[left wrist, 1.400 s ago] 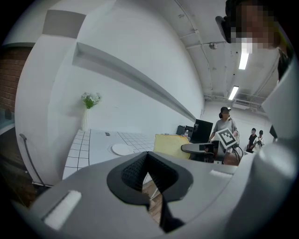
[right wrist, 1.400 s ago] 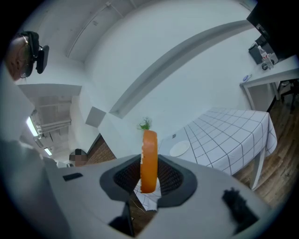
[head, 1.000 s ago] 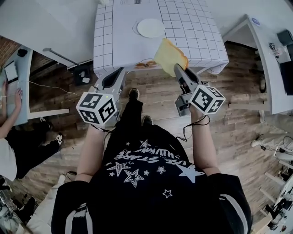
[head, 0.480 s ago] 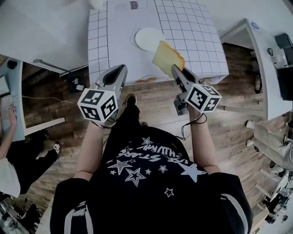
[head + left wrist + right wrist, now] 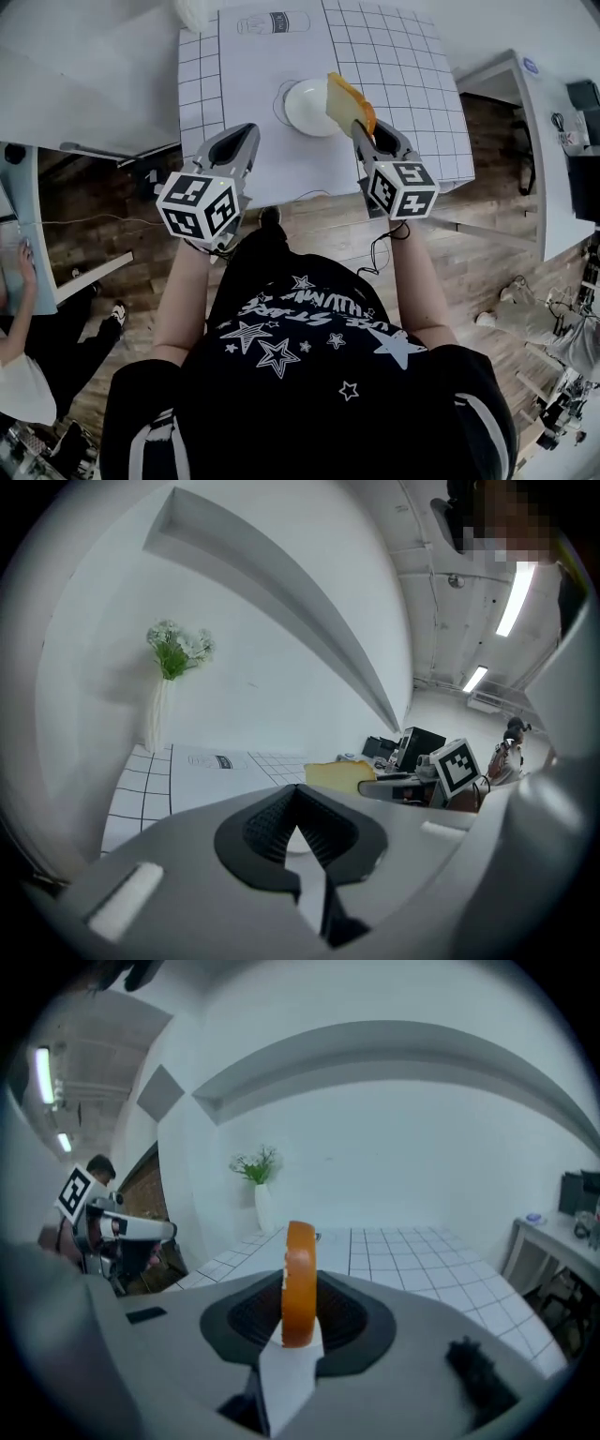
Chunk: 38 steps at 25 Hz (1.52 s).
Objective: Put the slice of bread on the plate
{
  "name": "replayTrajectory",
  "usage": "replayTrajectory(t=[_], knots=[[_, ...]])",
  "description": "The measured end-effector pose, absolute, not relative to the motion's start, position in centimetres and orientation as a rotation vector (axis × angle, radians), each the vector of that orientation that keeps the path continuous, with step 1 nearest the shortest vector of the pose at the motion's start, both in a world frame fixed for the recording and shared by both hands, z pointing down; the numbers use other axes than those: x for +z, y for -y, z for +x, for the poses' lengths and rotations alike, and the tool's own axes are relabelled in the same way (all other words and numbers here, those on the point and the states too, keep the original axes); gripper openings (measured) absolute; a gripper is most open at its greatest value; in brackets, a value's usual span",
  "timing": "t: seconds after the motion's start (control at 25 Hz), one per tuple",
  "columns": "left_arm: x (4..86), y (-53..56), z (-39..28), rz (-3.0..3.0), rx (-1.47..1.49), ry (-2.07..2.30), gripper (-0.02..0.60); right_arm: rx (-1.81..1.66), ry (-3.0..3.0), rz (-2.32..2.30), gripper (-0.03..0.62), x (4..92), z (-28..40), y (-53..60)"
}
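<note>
A white round plate (image 5: 302, 106) sits on the white grid-patterned table (image 5: 412, 84). My right gripper (image 5: 360, 130) is shut on the slice of bread (image 5: 346, 100), which has a pale face and an orange-brown crust. The slice stands on edge over the plate's right rim. In the right gripper view the bread (image 5: 300, 1279) shows edge-on, upright between the dark pads. From the left gripper view the bread (image 5: 339, 773) is seen sideways above the table. My left gripper (image 5: 246, 137) hovers over the table's front left part, shut and holding nothing, its pads (image 5: 272, 822) meeting at the tips.
A white vase with green flowers (image 5: 169, 682) stands at the table's far left corner, also in the right gripper view as the vase (image 5: 260, 1199). A printed sheet (image 5: 272, 23) lies behind the plate. Desks flank the table, with a person (image 5: 14, 309) seated at left.
Both grippers have moved forward over the table. The right one rolled, turning the bread from nearly flat to on edge, and brought it to the plate's right rim.
</note>
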<state>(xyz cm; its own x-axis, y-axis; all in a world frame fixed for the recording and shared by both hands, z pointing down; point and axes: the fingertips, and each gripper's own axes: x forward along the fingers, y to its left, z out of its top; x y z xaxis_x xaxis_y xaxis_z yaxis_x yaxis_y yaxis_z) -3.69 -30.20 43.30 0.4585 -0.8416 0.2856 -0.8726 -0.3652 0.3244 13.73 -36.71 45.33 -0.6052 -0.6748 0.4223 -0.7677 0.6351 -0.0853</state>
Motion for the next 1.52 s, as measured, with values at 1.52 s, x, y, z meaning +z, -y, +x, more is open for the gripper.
replayTrajectory(t=[1.52], knots=[[47.4,34.0,-6.7,2.206,0.142,1.352,0.006,-0.762,1.83,0.27,0.165,59.0,7.9,35.8]])
